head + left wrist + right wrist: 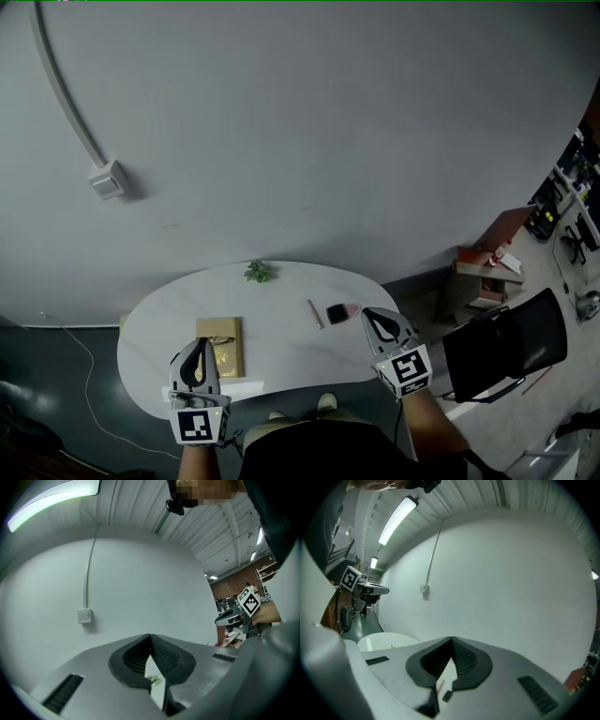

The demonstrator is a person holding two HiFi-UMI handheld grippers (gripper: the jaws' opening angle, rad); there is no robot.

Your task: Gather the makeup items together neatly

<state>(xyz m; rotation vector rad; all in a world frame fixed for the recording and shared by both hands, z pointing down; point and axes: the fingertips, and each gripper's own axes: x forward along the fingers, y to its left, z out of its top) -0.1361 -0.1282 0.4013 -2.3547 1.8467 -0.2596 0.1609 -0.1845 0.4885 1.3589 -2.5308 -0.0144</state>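
A white oval table (281,361) carries a flat gold box (220,344) at the left. A thin pencil (315,313), a black compact (337,314) and a small pink item (352,308) lie at the right. My left gripper (201,343) hovers over the table's near left edge, beside the gold box, shut and holding nothing. My right gripper (368,313) is just right of the pink item, also shut and holding nothing. In the left gripper view the left gripper (150,635) shows its jaws meeting at the tip. The right gripper (451,639) looks the same in its own view, with the compact (446,696) below.
A small green plant (260,272) stands at the table's far edge. A wall box (108,179) with a cable duct hangs on the grey wall. A black chair (506,347) and a low shelf (486,274) with clutter stand to the right.
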